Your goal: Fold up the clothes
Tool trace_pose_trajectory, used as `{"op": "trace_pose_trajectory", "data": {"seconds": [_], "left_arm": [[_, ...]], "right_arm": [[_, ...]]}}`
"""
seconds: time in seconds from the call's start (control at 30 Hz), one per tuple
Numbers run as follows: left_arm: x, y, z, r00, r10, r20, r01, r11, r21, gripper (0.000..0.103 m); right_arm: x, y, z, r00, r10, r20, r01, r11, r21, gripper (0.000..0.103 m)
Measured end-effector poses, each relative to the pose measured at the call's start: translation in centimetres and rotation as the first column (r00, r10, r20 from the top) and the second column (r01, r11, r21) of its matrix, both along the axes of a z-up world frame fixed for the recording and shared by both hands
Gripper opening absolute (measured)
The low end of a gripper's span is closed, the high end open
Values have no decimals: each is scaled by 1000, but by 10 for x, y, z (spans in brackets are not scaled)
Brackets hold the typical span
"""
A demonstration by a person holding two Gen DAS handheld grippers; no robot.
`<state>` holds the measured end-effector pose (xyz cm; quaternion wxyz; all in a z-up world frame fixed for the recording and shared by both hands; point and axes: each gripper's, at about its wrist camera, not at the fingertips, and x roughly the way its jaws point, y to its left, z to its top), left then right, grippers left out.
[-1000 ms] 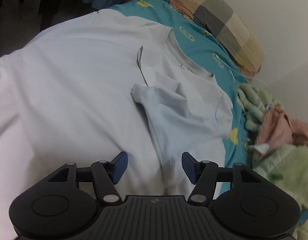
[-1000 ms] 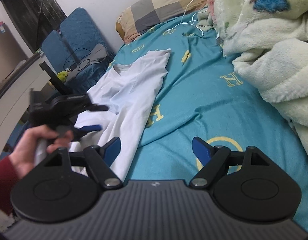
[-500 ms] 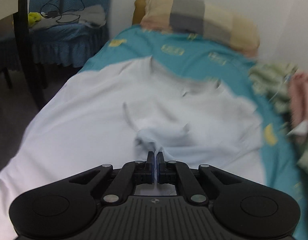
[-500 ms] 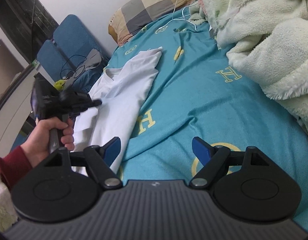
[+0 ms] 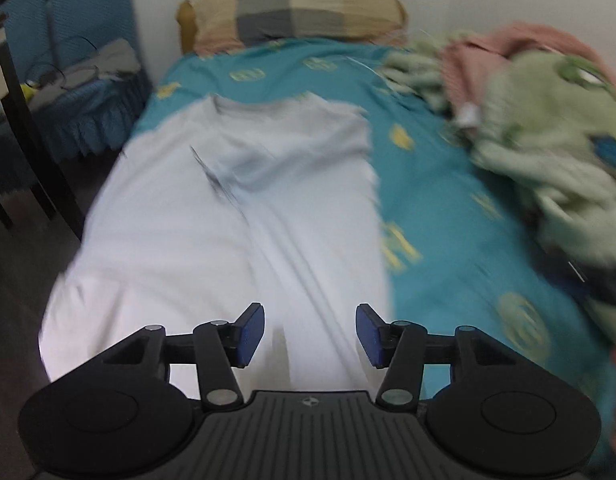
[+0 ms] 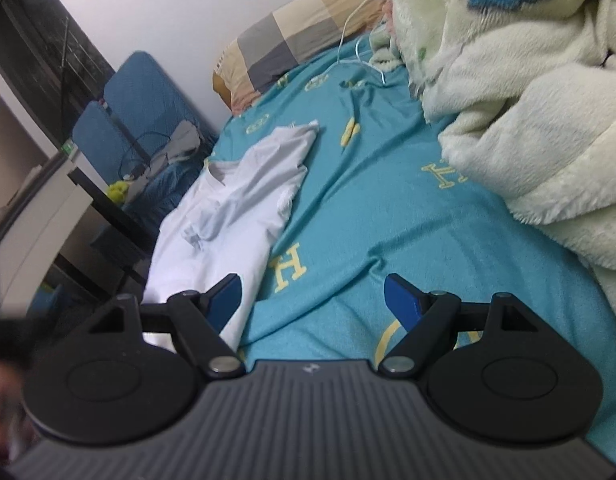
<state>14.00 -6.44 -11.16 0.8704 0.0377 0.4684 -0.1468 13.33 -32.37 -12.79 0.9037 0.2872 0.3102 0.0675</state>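
The shirt (image 5: 235, 216) lay lengthwise on the bed (image 5: 448, 216), one sleeve turned in over its chest, the body not yet folded small. Both tools, left (image 5: 310, 334) and right (image 6: 312, 298), were apart, holding nothing.

The white T-shirt (image 5: 243, 216) is thin, smooth matt cloth, softly creased. Under it the teal bed sheet (image 6: 372, 208) looks like a short-napped woven fabric with yellow printed letters, dull in finish. Beside the T-shirt, the pale green blanket (image 6: 528, 92) is thick, fuzzy fleece. Beyond the T-shirt, the checked pillow (image 5: 291, 12) is plain matt cloth. Each tool, left tool (image 5: 310, 334) and right tool (image 6: 312, 298), is matt black plastic with ribbed housing, blue pads and small shiny metal pins
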Motion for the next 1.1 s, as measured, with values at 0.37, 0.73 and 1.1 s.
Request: {"op": "trace_pose_trajectory", "data": {"seconds": [0.37, 0.73, 1.1], "left_arm": [[-107, -39, -50, 980, -152, -126, 174, 966, 191, 56], [-112, -33, -60, 986, -140, -87, 153, 972, 181, 57], [-91, 1, -51, 987, -109, -117, 107, 994, -22, 3]], "right_arm": [[1, -6, 31, 1000, 19, 20, -21, 994, 112, 81], [166, 7, -10, 996, 50, -77, -37, 986, 165, 73], [304, 28, -71, 998, 16, -55, -13, 998, 54, 49]]}}
